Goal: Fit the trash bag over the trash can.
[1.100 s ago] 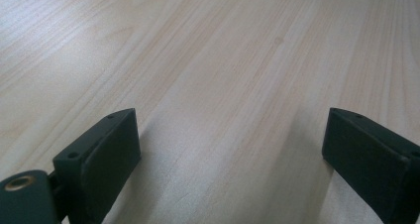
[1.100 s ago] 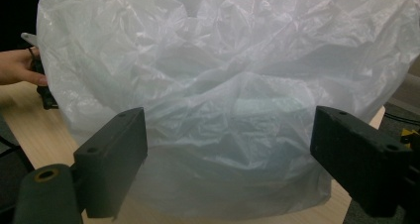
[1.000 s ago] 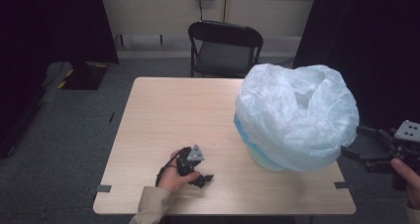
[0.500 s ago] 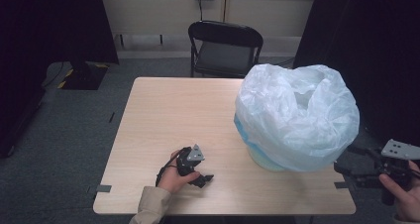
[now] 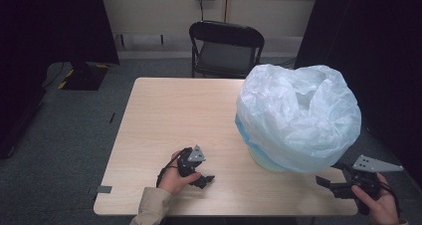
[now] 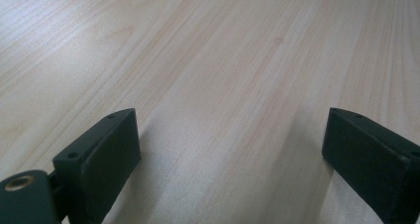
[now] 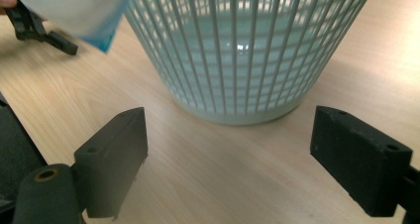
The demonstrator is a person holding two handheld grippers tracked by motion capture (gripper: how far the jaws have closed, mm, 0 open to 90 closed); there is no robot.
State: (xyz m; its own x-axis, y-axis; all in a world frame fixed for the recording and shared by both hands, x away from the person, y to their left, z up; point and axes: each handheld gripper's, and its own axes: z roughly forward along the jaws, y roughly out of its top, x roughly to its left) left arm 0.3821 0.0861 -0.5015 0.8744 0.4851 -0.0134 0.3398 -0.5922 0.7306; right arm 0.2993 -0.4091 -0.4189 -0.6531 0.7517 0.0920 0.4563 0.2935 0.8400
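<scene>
A pale green slatted basket point(image 7: 242, 50) stands on the right side of the wooden table point(image 5: 169, 115), lined with a big white plastic bag point(image 5: 298, 115) that billows over its rim and hides most of it from above. My right gripper point(image 5: 326, 182) is open at the table's front right corner, jaws pointing at the basket's base point(image 5: 261, 160), a short gap away. In the right gripper view point(image 7: 228, 159) nothing lies between its jaws. My left gripper point(image 5: 206, 179) rests open on the table near the front edge, left of the basket; its own view point(image 6: 230, 149) has bare wood between the jaws.
A black folding chair point(image 5: 226, 48) stands behind the table's far edge. Dark curtains hang at both sides, and grey carpet surrounds the table. The table's left and far parts are bare wood. The other gripper point(image 7: 34, 28) appears at the upper left of the right gripper view.
My right gripper has come down and inward from beside the bag to the table's front right corner, facing the basket's base. The left gripper has stayed put.
</scene>
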